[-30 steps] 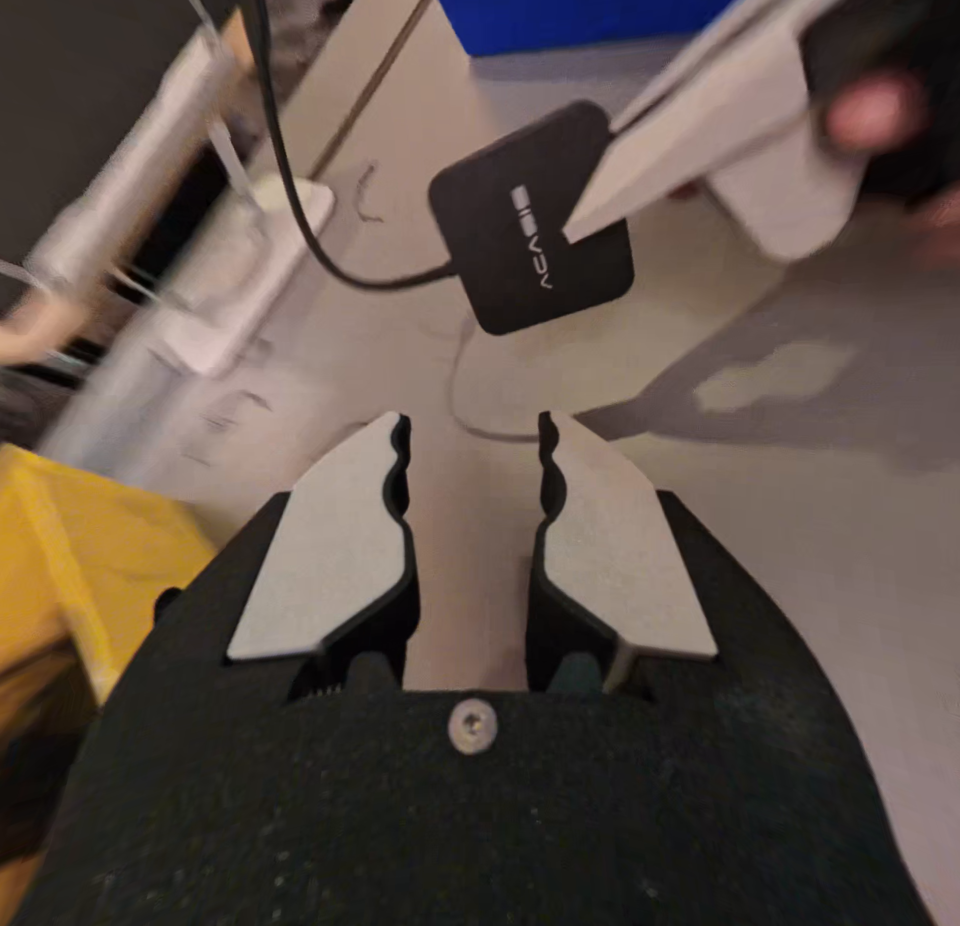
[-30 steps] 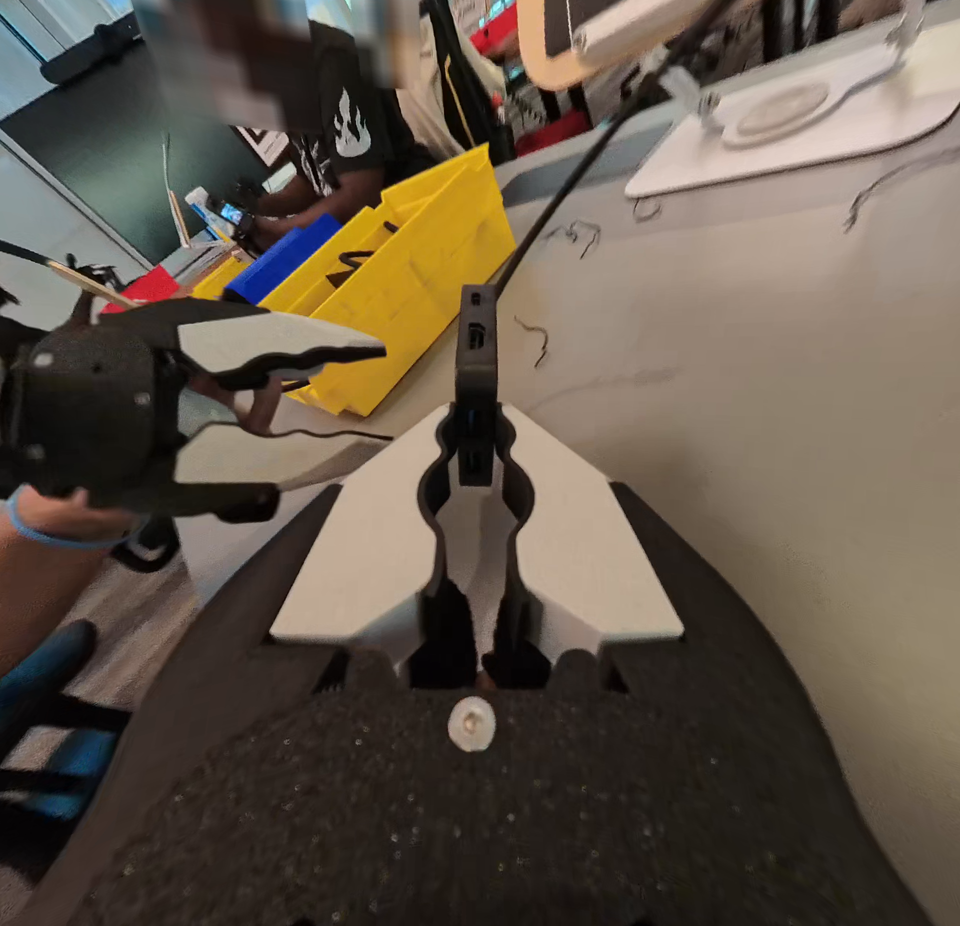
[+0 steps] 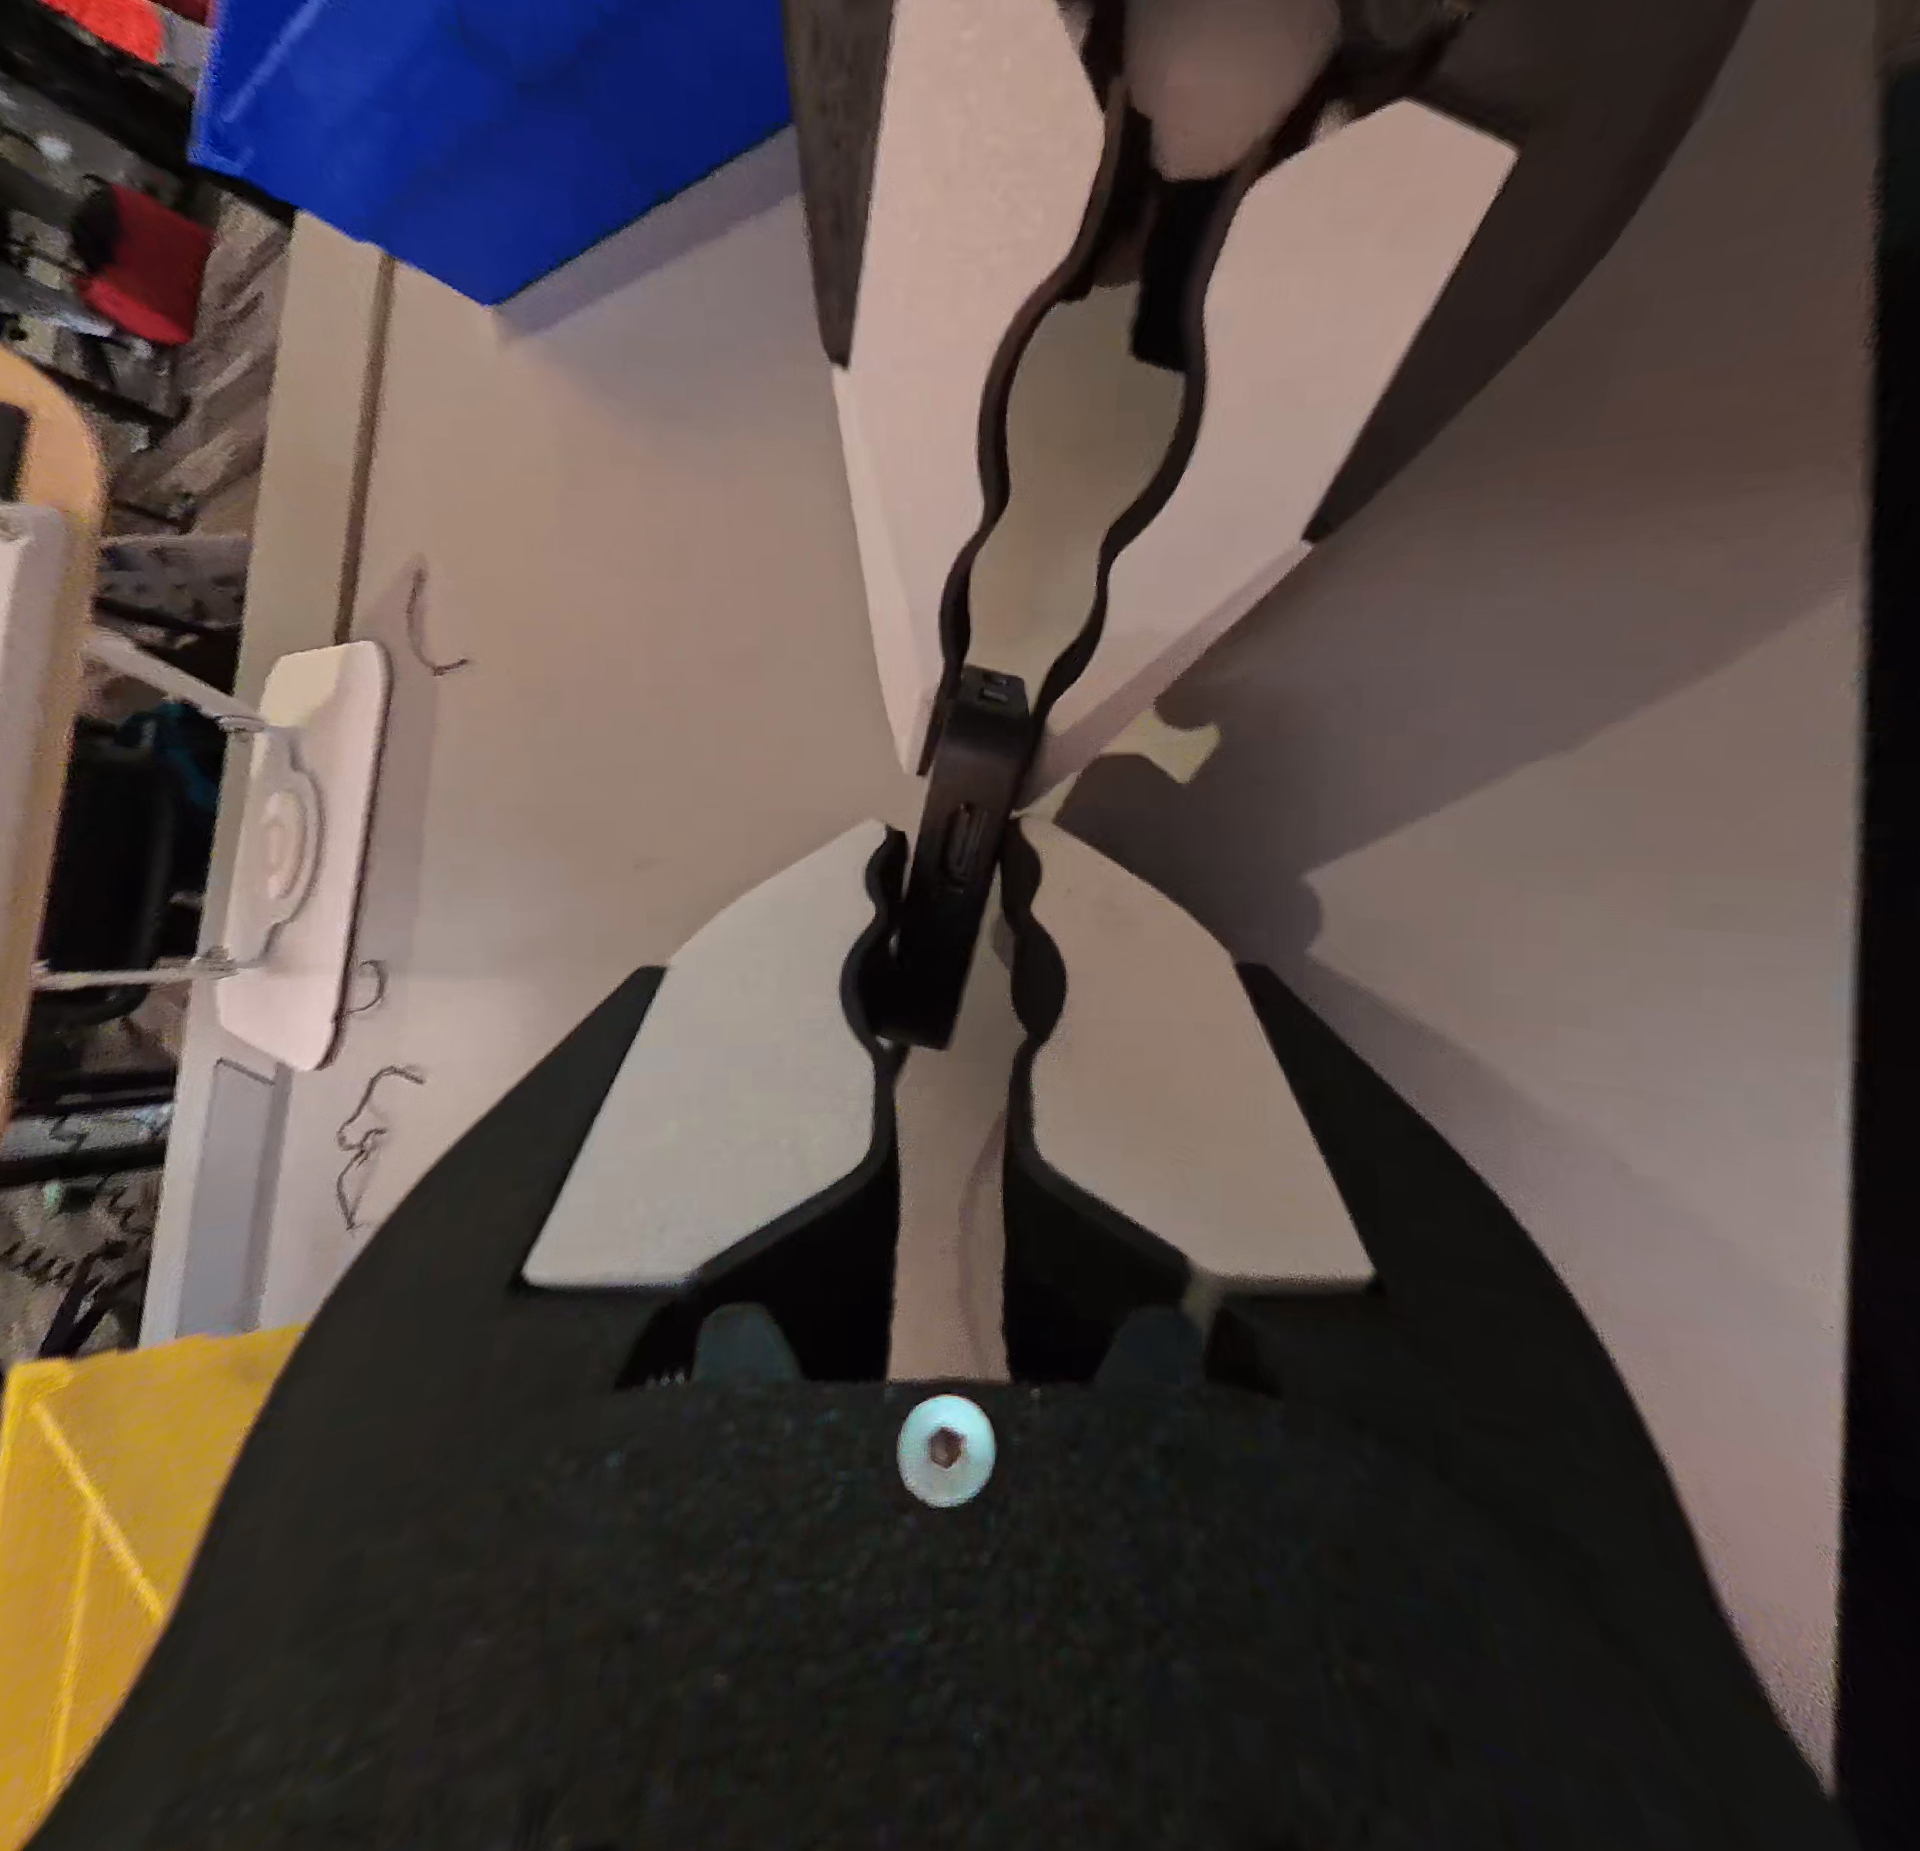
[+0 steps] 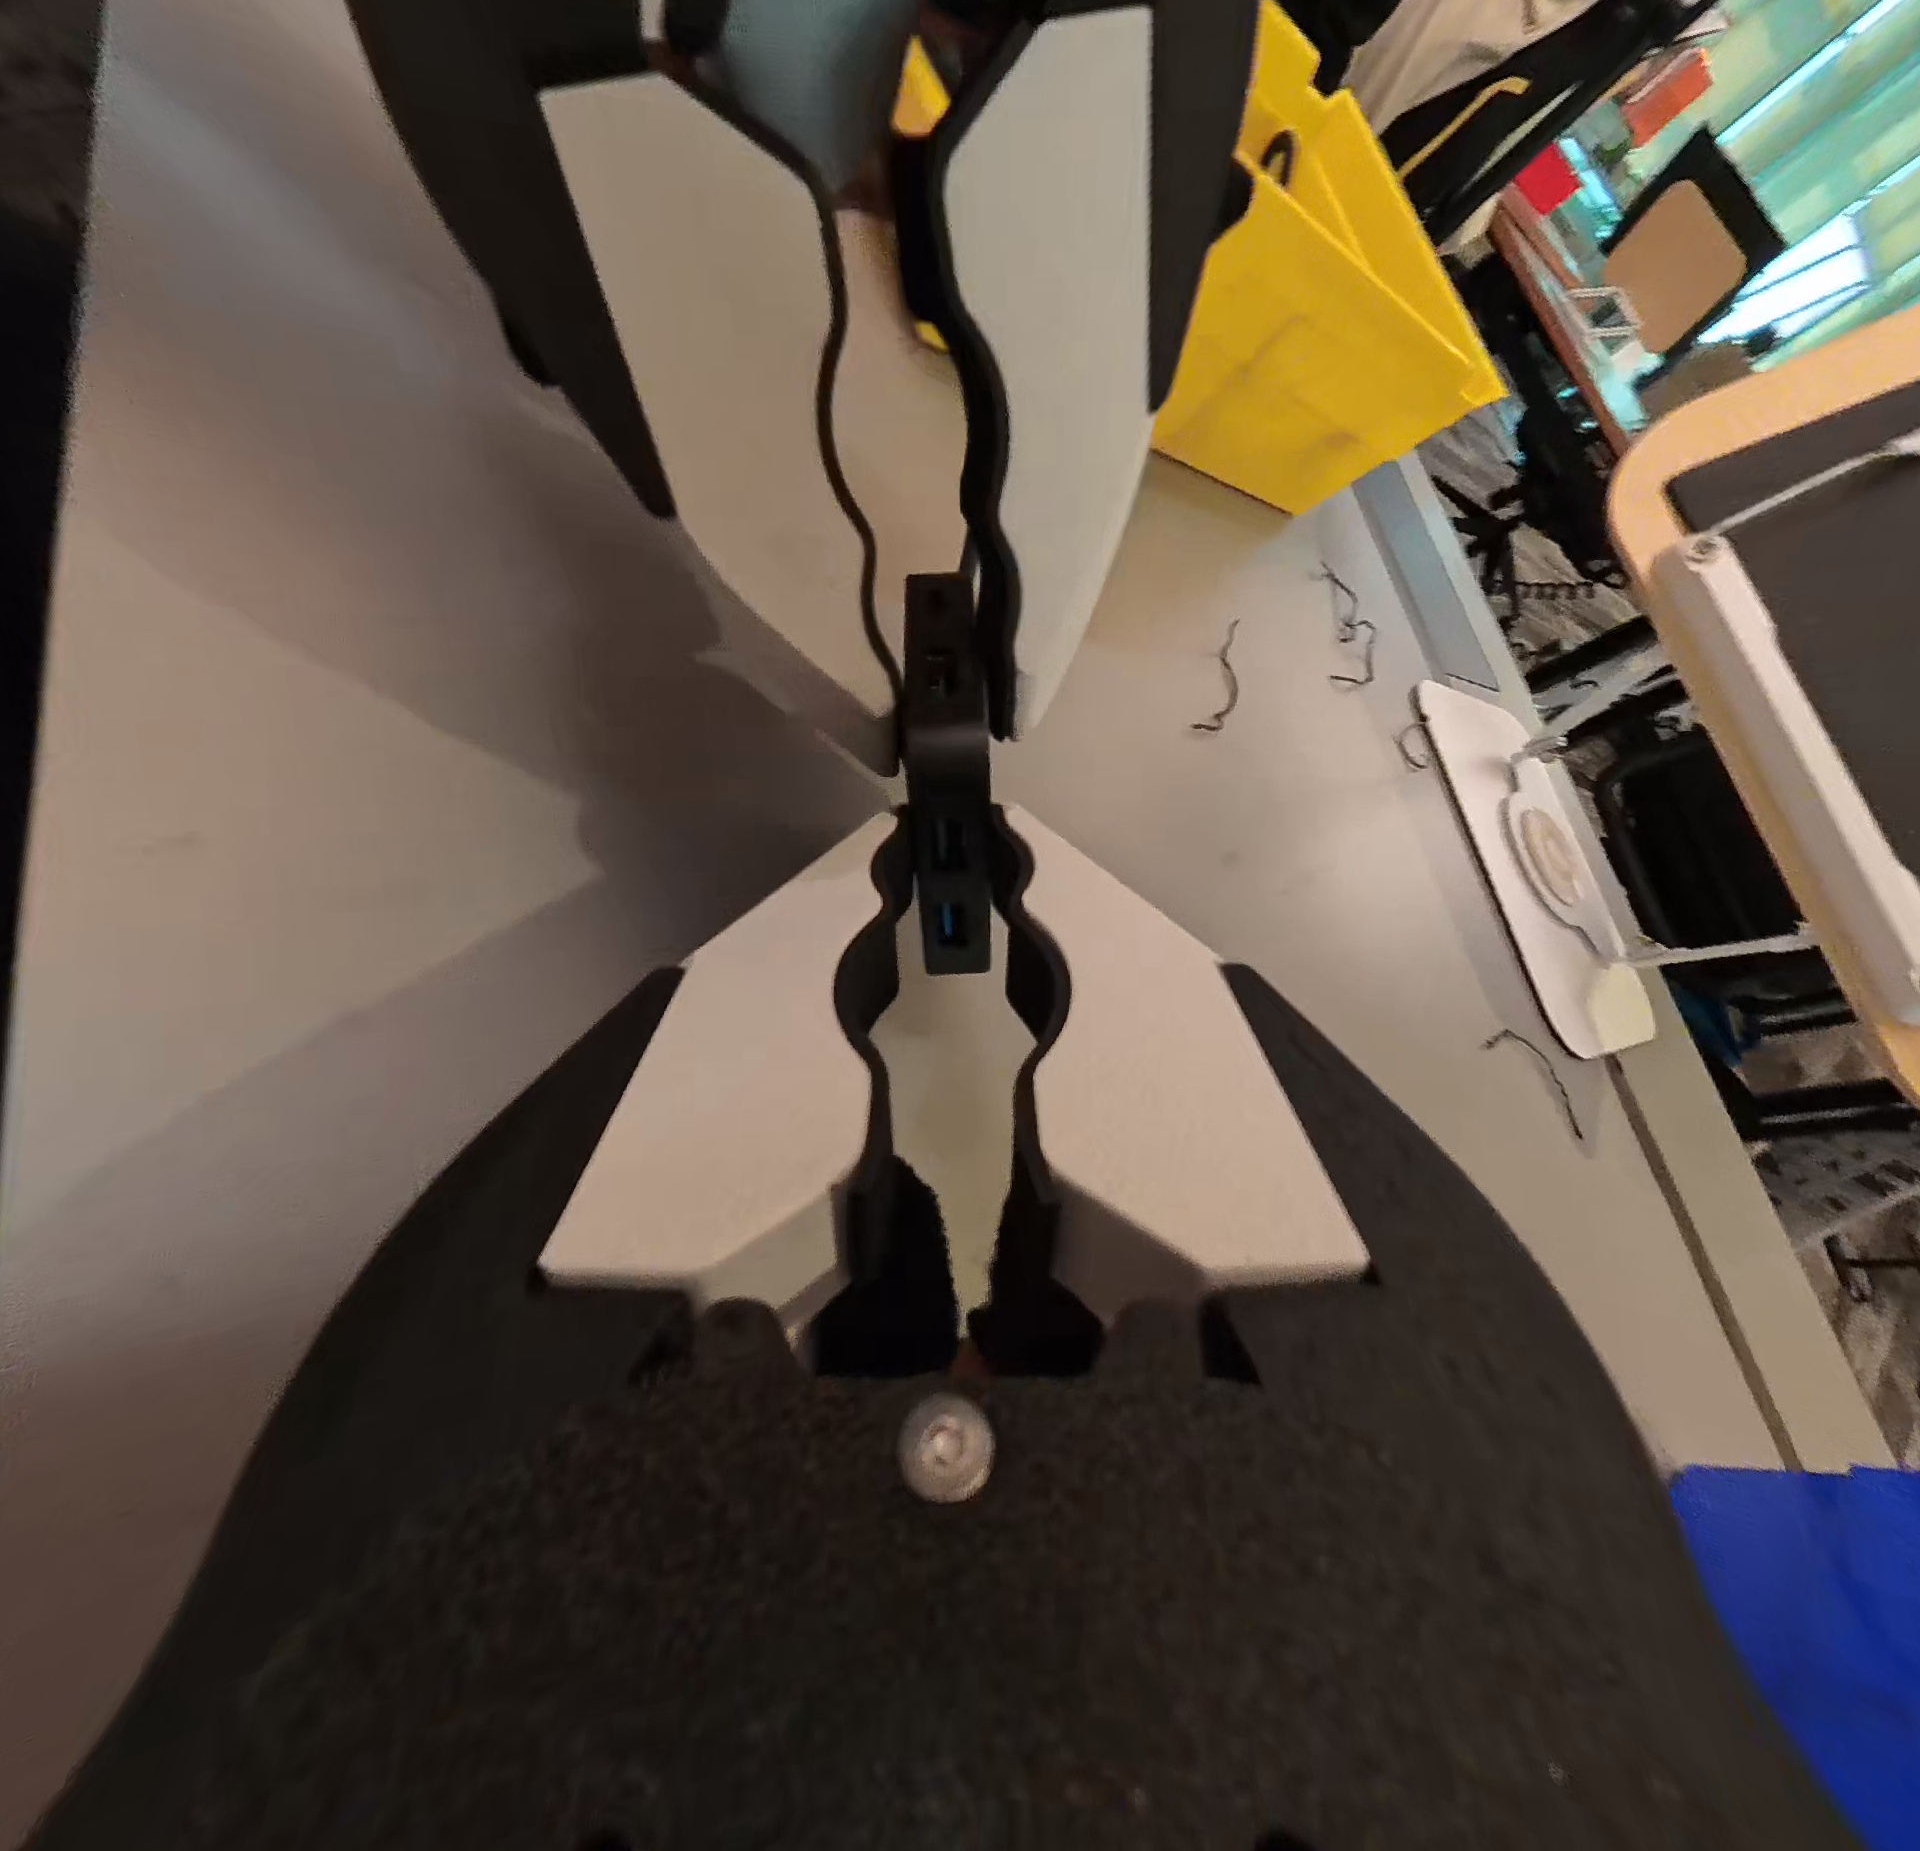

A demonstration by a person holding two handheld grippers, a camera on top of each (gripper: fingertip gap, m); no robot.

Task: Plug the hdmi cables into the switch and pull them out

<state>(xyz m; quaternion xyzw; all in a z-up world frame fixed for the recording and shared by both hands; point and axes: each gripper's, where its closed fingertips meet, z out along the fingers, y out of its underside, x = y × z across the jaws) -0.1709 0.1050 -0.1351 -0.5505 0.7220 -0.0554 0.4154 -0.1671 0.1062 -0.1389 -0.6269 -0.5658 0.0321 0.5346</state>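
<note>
Now, yellow plastic bin point(image 3: 94, 1552) far left, left gripper point(image 3: 940, 866) fingers pinching one end of the flat black rectangular switch point(image 3: 951, 866) held above the pale table point(image 3: 623, 658), right gripper point(image 4: 948, 856) fingers pinching the other end.

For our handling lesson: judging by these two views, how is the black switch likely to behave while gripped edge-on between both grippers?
The switch looks thin and rigid, so it probably won't flex. Its smooth edges may slip or twist, since the left gripper and right gripper pinch only opposite ends. Likely light.
</note>
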